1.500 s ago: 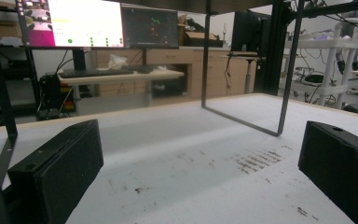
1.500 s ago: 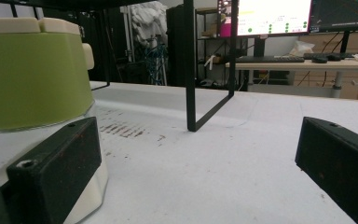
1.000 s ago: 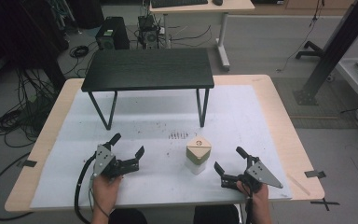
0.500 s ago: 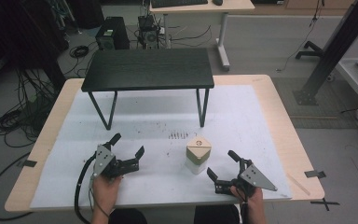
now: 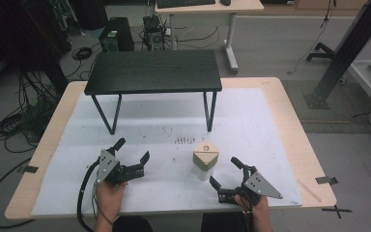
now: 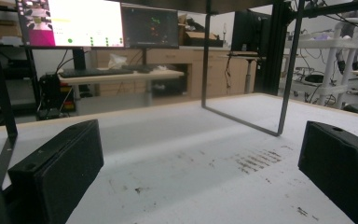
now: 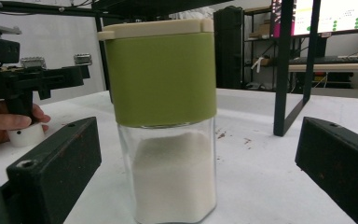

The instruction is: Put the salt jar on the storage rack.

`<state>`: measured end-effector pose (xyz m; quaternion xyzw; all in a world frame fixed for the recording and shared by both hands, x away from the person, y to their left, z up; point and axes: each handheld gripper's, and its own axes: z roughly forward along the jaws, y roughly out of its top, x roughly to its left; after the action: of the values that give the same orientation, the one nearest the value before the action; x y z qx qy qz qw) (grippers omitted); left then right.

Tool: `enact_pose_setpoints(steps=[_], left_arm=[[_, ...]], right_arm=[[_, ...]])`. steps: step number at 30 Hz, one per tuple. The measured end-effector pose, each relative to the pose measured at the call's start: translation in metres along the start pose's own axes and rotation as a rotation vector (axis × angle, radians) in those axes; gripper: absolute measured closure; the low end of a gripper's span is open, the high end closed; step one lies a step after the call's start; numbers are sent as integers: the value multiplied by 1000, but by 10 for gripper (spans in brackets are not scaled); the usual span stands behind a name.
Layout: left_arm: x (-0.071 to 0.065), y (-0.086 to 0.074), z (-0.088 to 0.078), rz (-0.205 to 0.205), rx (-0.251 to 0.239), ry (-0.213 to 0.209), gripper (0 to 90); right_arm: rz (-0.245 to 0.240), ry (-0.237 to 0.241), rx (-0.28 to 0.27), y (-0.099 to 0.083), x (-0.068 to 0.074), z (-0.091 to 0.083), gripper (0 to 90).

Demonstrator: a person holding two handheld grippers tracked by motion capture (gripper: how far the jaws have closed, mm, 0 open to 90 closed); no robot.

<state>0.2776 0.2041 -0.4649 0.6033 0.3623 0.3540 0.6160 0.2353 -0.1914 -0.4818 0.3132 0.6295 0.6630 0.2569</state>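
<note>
Jar (image 7: 165,121) stands upright before small black table (image 5: 154,71). Right gripper (image 5: 228,180) beside jar, jaws wide apart. Left gripper (image 5: 132,155) jaws apart, holding nothing. Bump could tip tall jar.

R gripper (image 5: 223,179) moved left, nearer jar (image 5: 205,160)

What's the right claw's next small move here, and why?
Probably ease the right claw forward until its open jaws flank the clear jar with green band, beige lid and white powder, then close on it. In the right gripper view the jar stands upright, centred between the jaws and untouched. The left claw rests open, apart from the jar.
</note>
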Motion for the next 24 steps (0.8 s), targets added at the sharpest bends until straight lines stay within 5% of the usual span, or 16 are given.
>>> enact_pose_setpoints(steps=[24], left_arm=[[0, 0, 0, 0, 0, -1, 2]], right_arm=[[-9, 8, 10, -1, 13, 13, 1]])
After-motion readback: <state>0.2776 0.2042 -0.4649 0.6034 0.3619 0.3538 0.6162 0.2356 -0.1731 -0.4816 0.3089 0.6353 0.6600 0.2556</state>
